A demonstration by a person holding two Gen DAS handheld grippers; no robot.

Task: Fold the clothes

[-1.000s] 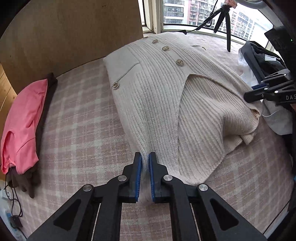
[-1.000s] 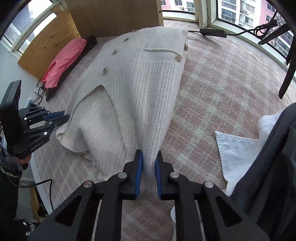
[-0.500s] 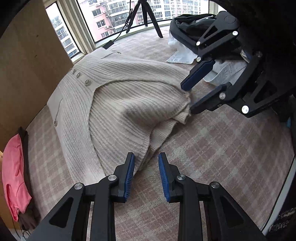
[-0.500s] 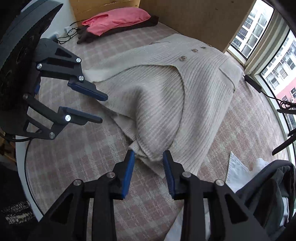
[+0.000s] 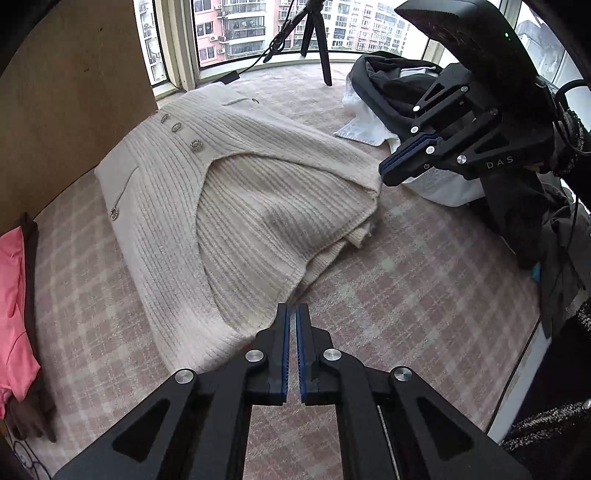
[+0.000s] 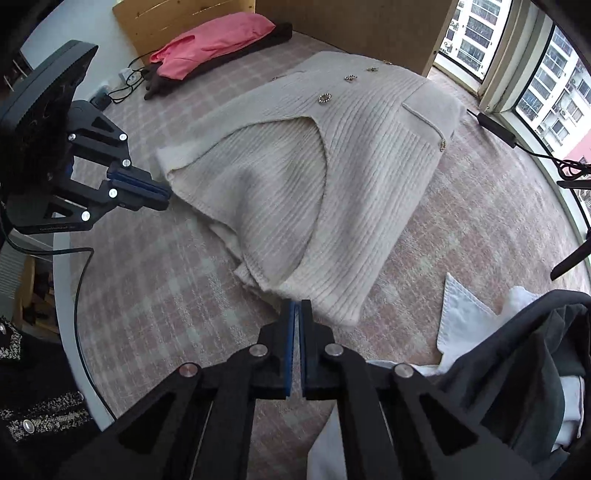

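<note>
The left tongs [image 5: 295, 314] have their blue pads nearly together with only a thin slit between them, and the jaws are closing; no cloth sits between the pads, which hang just off the near hem of the cream ribbed cardigan [image 5: 236, 206], over the pink plaid cloth of the worktop [image 5: 424, 295]. The right tongs [image 6: 297, 310] are fully closed, pad against pad, with nothing pinched; their tips sit just at the near edge of the cardigan [image 6: 332, 184], and whether they brush the knit cannot be told. In the left wrist view the right tongs [image 5: 388, 170] appear at the far right, their closed tips close beside the folded-over sleeve end of the cardigan. In the right wrist view the left tongs [image 6: 166, 192] show at the left, tips next to the sleeve edge. The cardigan lies flat in the middle of the worktop, buttons toward the far side, with one sleeve folded across its front. A folded pink garment [image 6: 214, 37] lies on a dark brown one [image 6: 221, 55] at the far left corner. A heap of dark and white clothes [image 6: 517, 350] sits at the near right. A tripod [image 5: 314, 33] stands by the window at the far side.
</note>
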